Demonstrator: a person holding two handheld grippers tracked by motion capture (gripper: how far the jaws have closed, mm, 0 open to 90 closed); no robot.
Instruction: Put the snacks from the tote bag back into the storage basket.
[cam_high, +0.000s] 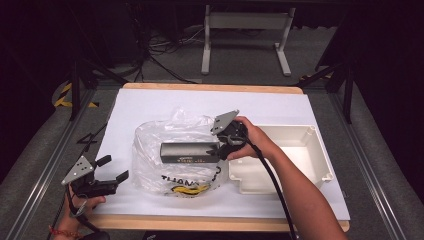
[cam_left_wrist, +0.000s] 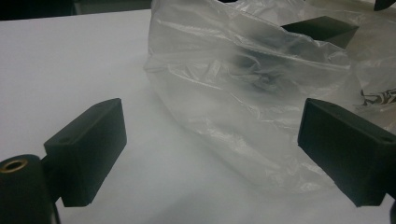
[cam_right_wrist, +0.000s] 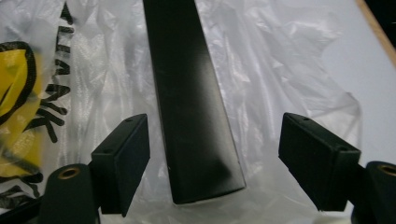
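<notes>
We see the dark box lying on the clear plastic bag mid-table, left of the white tray. Our right gripper straddles its near end, jaws spread, nothing held. Our left gripper waits released beside the bag. Closing now may pinch film and drag the bag along.

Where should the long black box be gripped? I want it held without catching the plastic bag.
Judging by its pose, grip the black box at the near end by the right gripper, across its narrow width. In the right gripper view that end lies between the open fingers, above the bag. Come in along its length from the tray side.
</notes>
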